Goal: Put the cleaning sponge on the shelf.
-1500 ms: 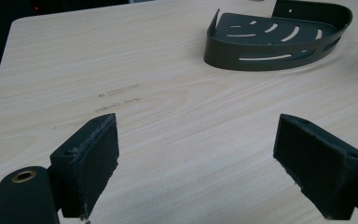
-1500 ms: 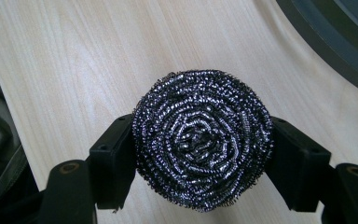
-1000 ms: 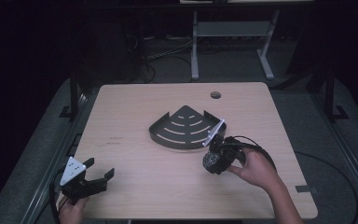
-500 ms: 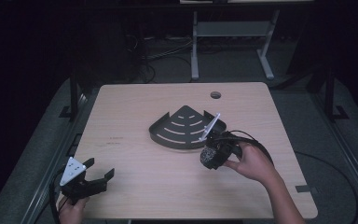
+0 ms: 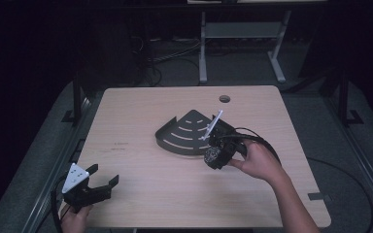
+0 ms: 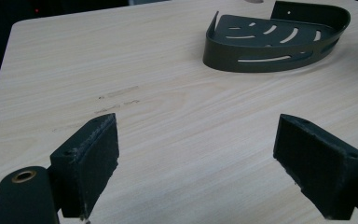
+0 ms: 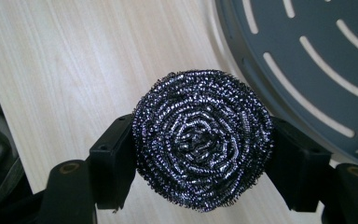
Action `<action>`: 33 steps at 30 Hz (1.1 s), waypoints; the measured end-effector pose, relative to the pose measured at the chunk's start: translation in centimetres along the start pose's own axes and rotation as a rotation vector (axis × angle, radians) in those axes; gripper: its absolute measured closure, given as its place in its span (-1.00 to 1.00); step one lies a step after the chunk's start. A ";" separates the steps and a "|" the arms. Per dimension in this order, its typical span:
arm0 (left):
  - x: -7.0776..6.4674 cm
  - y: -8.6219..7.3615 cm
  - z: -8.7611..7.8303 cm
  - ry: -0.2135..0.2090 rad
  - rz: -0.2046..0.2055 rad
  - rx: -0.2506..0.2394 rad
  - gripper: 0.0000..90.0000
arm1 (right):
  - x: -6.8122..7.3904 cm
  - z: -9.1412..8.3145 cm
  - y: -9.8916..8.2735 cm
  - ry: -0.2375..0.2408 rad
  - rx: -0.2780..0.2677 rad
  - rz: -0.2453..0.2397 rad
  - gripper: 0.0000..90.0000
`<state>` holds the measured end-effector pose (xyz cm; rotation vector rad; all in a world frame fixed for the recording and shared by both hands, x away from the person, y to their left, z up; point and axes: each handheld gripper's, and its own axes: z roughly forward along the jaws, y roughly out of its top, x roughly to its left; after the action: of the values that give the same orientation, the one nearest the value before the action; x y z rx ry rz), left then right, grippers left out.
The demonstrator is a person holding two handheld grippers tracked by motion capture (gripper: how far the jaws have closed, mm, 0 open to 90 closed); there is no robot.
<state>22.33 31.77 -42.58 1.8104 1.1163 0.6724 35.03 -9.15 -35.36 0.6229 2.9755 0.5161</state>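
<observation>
Steel scourer (image 7: pixel 203 144): round wire coil, carried above the table (image 5: pixel 141 121) just beside the corner caddy (image 5: pixel 187 133). Left gripper (image 5: pixel 102 182): released, jaws wide apart, idle at the near left edge. Right gripper (image 5: pixel 216 156): clenched on the scourer. Step, by judgement: transfer into the caddy; next, travel over the rim, then release. High view: scourer hard to distinguish from the gripper.

Slotted tray (image 5: pixel 187 136) on wooden table (image 5: pixel 141 111)

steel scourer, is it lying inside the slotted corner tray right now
No, the steel scourer is clamped in the right gripper above the table, beside the slotted corner tray.
</observation>
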 end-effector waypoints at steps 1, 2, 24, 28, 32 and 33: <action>0.0 0.0 0.0 -0.001 0.000 0.000 -0.70 | 0.0 0.0 0.2 0.002 0.001 0.005 -0.32; 0.0 0.0 0.0 -0.001 0.000 0.000 -0.70 | -0.1 0.0 0.3 0.001 0.003 0.004 -0.32; 0.2 0.1 -0.2 0.003 -0.006 -0.008 -0.70 | -1.6 0.4 4.0 0.009 0.027 -0.021 -0.32; 0.2 0.1 -0.2 0.006 -0.004 -0.008 -0.70 | -2.2 0.7 4.7 0.015 0.026 -0.015 -0.32; 0.3 0.1 -0.2 0.003 -0.006 -0.011 -0.70 | -2.8 1.1 5.2 0.011 0.043 -0.014 -0.32; 0.3 0.1 -0.2 0.003 -0.006 -0.011 -0.70 | -2.9 1.2 5.3 0.012 0.043 -0.012 -0.32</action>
<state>22.34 32.07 -42.42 1.7961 1.1176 0.6765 39.86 -5.34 -34.73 0.6067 3.0073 0.4581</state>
